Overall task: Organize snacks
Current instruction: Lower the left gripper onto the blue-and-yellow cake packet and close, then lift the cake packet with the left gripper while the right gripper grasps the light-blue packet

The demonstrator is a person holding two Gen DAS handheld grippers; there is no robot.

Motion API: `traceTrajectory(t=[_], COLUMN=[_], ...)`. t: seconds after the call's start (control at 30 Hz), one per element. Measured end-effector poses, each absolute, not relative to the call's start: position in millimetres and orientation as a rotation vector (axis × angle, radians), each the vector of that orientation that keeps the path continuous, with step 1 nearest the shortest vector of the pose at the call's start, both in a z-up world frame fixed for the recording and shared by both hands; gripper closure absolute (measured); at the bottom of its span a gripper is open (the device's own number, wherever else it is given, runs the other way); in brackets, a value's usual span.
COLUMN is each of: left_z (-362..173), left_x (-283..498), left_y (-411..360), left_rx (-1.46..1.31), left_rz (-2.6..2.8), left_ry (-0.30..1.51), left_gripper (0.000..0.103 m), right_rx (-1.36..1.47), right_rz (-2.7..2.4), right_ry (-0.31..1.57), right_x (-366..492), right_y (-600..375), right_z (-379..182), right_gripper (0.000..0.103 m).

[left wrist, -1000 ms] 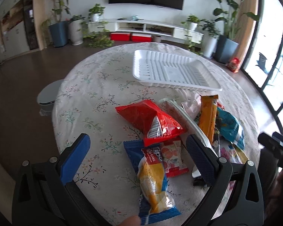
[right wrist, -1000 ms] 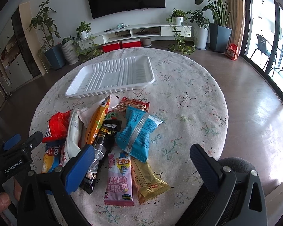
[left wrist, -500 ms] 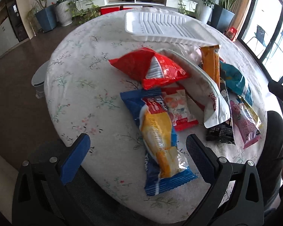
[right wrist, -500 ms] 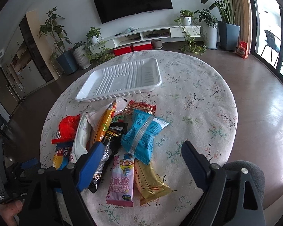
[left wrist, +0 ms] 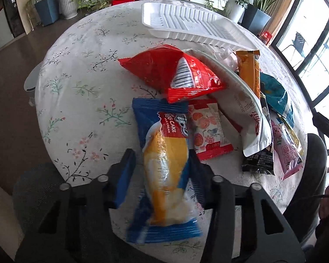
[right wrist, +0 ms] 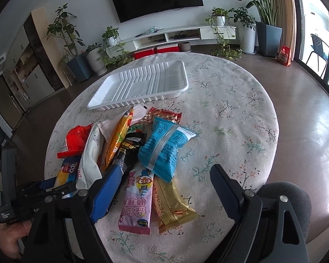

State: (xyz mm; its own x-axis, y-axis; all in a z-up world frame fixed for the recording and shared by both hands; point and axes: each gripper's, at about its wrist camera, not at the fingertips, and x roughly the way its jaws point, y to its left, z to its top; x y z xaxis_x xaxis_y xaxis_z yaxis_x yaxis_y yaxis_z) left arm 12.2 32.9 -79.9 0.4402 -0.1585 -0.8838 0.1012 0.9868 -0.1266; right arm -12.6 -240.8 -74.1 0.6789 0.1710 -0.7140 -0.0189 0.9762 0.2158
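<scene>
A blue and yellow roll cake packet (left wrist: 164, 166) lies at the near edge of the round table. My left gripper (left wrist: 161, 164) is shut on it, one finger on each side. A pile of snack packets lies beside it: a red bag (left wrist: 173, 74), a white bag (left wrist: 250, 109), an orange stick (left wrist: 249, 70), a light blue bag (right wrist: 165, 146), a pink bar (right wrist: 138, 201) and a gold bar (right wrist: 173, 203). An empty white tray (right wrist: 142, 85) sits at the far side. My right gripper (right wrist: 166, 186) is open and empty above the pink and gold bars.
The table (right wrist: 230, 114) has a floral cloth. A grey chair back (right wrist: 289, 197) stands at its near right edge. A small white bin (left wrist: 31, 81) stands on the floor to the left. Potted plants and a TV shelf line the far wall.
My left gripper has moved forward and down over the roll cake packet and its fingers have closed onto it. My right gripper has risen slightly and stays open.
</scene>
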Motion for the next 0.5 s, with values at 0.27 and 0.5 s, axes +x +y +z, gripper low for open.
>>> traceTrajectory(t=[0.27, 0.5], left_z=[-81.0, -82.6], left_x=[13.4, 15.5], left_y=[18.0, 25.3], left_rx=[0.162, 0.158], left_rz=[-0.211, -0.261], left_ry=[1.145, 1.136], left_gripper=[0.069, 0.077], right_rx=[0.197, 0.166], right_rz=[0.126, 0.116], right_ry=[0.851, 0.870], right_x=[-12.5, -17.6], right_y=[-236.7, -235.0], right_z=[-78.8, -82.0], right_gripper=[0.017, 0.017])
